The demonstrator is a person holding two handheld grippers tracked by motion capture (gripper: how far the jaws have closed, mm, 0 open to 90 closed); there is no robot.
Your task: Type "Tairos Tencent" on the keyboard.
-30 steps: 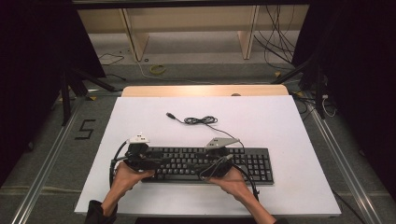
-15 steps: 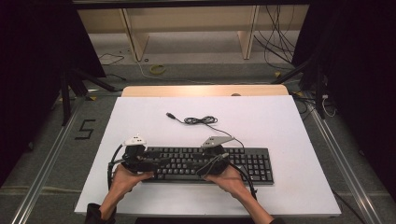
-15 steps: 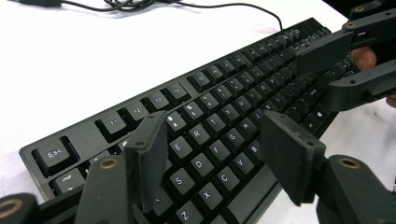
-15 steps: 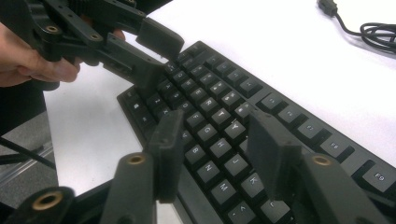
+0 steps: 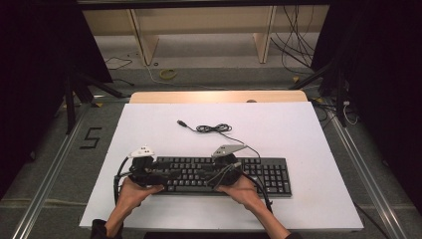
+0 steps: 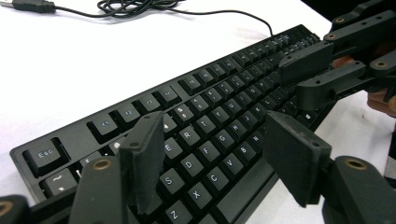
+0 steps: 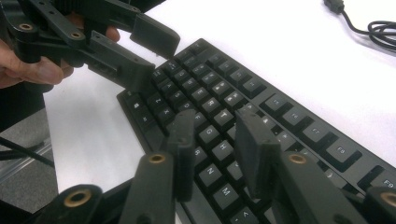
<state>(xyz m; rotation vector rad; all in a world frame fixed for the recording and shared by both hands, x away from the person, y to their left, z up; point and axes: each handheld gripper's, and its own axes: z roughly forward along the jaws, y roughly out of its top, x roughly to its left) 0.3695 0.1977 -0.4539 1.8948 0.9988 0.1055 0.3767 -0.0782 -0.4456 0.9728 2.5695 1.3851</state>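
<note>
Both tools hover over the flat black plastic keyboard (image 5: 219, 175) to tap keys: left tool (image 6: 219, 172) jaws apart and just opening, right tool (image 7: 219, 154) jaws narrowly apart and just closing, nothing between them.

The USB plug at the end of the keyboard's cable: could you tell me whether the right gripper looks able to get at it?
Probably yes: the right gripper hovers open over the keyboard, and bare white table lies between it and the USB plug.

Bright overhead light on white tabletop (image 5: 298, 129), dark surroundings, jaws slightly blurred.
</note>
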